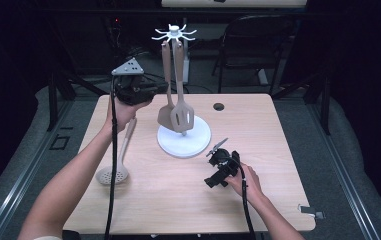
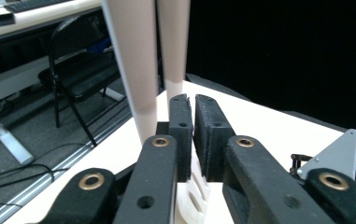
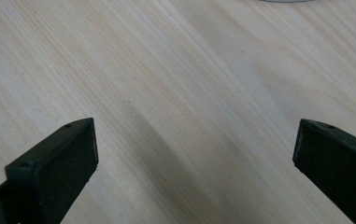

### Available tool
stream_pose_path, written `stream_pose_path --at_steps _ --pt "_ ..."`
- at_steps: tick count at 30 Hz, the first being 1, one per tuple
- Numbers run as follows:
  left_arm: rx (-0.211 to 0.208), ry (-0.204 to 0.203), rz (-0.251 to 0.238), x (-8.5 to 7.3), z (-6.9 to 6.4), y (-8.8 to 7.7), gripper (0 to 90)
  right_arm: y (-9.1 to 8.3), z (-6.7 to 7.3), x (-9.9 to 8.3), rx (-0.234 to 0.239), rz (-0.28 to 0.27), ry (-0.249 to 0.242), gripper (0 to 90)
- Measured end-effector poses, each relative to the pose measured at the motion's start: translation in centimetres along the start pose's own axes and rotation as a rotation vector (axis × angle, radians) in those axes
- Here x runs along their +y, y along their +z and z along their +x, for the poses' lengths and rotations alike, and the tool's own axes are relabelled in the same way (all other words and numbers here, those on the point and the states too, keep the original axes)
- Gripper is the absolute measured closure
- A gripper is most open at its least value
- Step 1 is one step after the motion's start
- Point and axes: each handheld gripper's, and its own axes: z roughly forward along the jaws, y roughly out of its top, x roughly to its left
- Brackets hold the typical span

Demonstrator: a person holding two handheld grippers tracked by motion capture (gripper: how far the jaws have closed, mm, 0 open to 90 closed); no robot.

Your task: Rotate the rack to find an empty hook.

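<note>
Left gripper, closed, just beside hanging spatulas; right gripper gapes over bare table.

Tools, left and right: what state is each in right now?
Left tool: closed, apparently gripping the skimmer by its handle.
Right tool: open, holding nothing.

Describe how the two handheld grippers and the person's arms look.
Both the left gripper and the right gripper are black, each trailing a black cable. The left carries a grey three-cornered plate with dark dots. Its blocky black fingers sit on arms with brass-ringed pivots. The forearms are bare; a pale sleeve edge shows.
</note>
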Motion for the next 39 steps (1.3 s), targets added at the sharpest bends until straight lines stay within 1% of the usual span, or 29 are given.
stream_pose_path --at_steps 1,3,4,5,6,7,8,9,11,12,14,16,24,25,27,28,30,32,33,34,35,37,39 --pt "0.010 0.002 -0.007 0.1 0.1 -0.1 86.5 0.0 0.0 0.0 0.002 -0.001 0.003 0.0" --pt "0.018 0.001 -0.011 0.3 0.3 -0.3 87.6 0.1 -0.1 0.0 0.008 -0.002 0.008 0.0" --pt "0.026 0.001 -0.017 0.4 0.4 -0.5 87.8 0.1 0.0 0.0 0.005 -0.005 0.010 0.0" --pt "0.031 0.002 -0.020 0.6 0.6 -0.6 88.3 0.1 0.0 0.0 0.005 -0.001 0.004 0.0" --pt "0.037 0.000 -0.026 0.8 0.8 -0.7 88.5 0.1 0.0 0.0 0.012 -0.006 0.005 0.0" --pt "0.044 -0.003 -0.032 1.0 0.8 -0.8 88.6 0.3 0.2 0.0 0.014 -0.027 0.021 0.0" --pt "0.050 -0.003 -0.037 1.2 1.0 -1.0 88.9 0.3 0.2 0.0 0.014 -0.028 0.022 0.0" --pt "0.059 0.000 -0.040 1.5 1.2 -1.1 89.0 0.2 0.1 0.1 0.014 -0.002 0.002 0.0" --pt "0.066 -0.004 -0.047 2.0 1.5 -1.3 89.4 0.2 0.0 0.0 0.013 0.003 0.006 0.0" --pt "0.067 -0.005 -0.046 2.3 1.7 -1.5 89.4 0.2 0.0 0.1 0.012 0.007 0.001 0.0" --pt "0.074 -0.005 -0.054 2.8 1.9 -1.7 89.5 0.1 0.1 0.0 0.003 -0.006 0.003 0.0" --pt "0.079 -0.005 -0.062 3.2 2.1 -1.9 89.7 0.1 0.0 0.0 0.004 -0.005 0.005 0.0" --pt "0.123 0.000 -0.098 5.3 2.7 -2.4 89.8 0.2 0.0 0.0 0.004 -0.001 0.002 0.0" --pt "0.128 0.000 -0.099 5.6 2.8 -2.5 89.8 0.3 0.0 -0.1 0.006 -0.013 0.013 0.0" --pt "0.142 0.001 -0.110 6.0 3.0 -2.6 89.7 0.3 0.0 -0.1 0.007 -0.014 0.014 0.0" --pt "0.141 0.002 -0.114 6.1 3.0 -2.6 89.8 0.2 0.0 0.0 0.004 -0.008 0.009 0.0" --pt "0.142 0.004 -0.124 6.5 3.0 -2.6 89.8 0.3 0.1 -0.1 0.012 -0.015 0.019 0.0" --pt "0.138 0.011 -0.127 6.9 2.9 -2.6 89.7 0.3 0.1 -0.1 0.015 -0.012 0.018 0.0" --pt "0.141 0.014 -0.129 7.0 2.8 -2.6 89.8 0.2 -0.1 0.0 0.007 0.003 0.003 0.0" --pt "0.137 0.018 -0.129 7.2 2.8 -2.6 89.7 0.2 -0.1 0.0 0.008 0.004 0.002 0.0" --pt "0.142 0.020 -0.131 7.4 2.7 -2.5 89.7 0.3 0.0 -0.1 0.010 -0.008 0.014 0.0" --pt "0.155 0.023 -0.122 7.7 2.7 -2.4 89.8 0.3 0.0 -0.1 0.010 -0.007 0.015 0.0" --pt "0.170 0.016 -0.118 7.9 2.8 -2.1 89.8 0.3 0.1 -0.1 0.015 -0.011 0.018 0.0"
